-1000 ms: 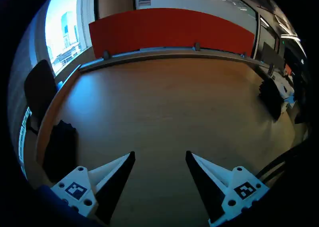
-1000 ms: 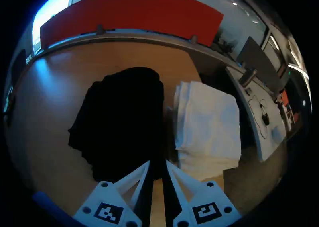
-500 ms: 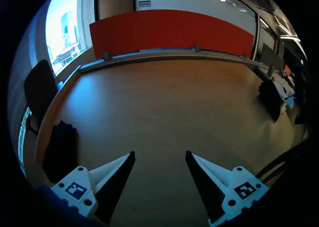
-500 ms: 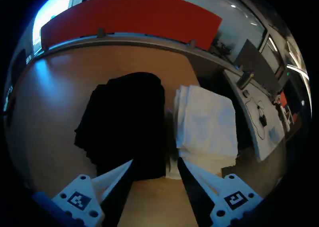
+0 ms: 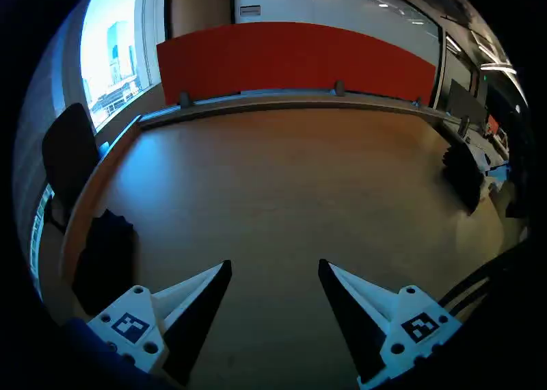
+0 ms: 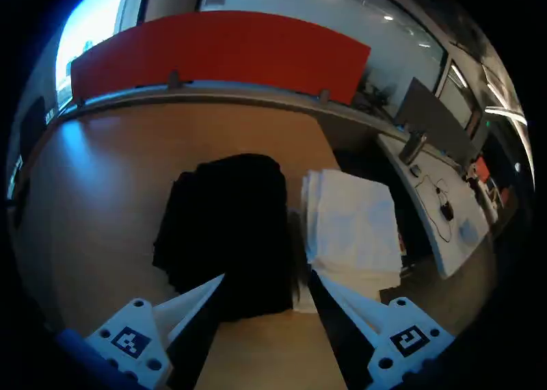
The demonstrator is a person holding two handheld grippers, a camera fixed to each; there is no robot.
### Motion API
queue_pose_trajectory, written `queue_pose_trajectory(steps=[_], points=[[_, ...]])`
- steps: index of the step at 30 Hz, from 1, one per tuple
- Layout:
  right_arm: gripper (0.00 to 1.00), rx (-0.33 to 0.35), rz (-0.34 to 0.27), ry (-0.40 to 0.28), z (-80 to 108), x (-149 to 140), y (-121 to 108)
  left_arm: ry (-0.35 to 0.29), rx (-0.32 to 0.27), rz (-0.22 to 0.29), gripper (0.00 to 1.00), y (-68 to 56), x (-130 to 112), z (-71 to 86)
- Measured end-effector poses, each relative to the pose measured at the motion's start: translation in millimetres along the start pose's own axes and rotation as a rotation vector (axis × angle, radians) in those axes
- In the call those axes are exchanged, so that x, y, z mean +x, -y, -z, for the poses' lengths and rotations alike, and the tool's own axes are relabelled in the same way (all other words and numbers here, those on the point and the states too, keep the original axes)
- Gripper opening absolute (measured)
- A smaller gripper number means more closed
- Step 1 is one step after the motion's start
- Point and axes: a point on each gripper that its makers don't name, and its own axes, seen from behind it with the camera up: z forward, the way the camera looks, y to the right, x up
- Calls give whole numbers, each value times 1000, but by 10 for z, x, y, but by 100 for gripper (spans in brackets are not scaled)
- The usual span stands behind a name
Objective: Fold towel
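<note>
In the right gripper view a stack of folded black towels lies on the wooden table, with a stack of folded white towels right beside it at the table's right end. My right gripper stands open just in front of the two stacks, nothing between its fingers. In the left gripper view my left gripper is open over bare table. A dark towel pile shows at that view's far right edge.
A red divider panel runs along the table's far edge. A black chair stands at the left by a window, and a dark bundle sits below the table's left edge. A neighbouring desk with cables lies to the right.
My right gripper went from shut to open and has drawn back from the black towel stack, which now looks smaller and farther. The left gripper has barely moved.
</note>
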Motion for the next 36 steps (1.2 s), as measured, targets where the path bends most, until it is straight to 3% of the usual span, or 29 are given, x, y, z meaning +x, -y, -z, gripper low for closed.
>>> queue_pose_trajectory(steps=[11,21,30,36], points=[[84,-27,-71,-148,120,292,99,-9,0,-1,94,11,44,-6],[84,-62,-129,-359,314,799,196,-25,5,6,94,33,124,-16],[84,-53,-152,-423,426,979,326,-61,14,21,94,50,223,-24],[84,-66,-149,-443,471,1027,344,-161,58,41,94,180,503,15]])
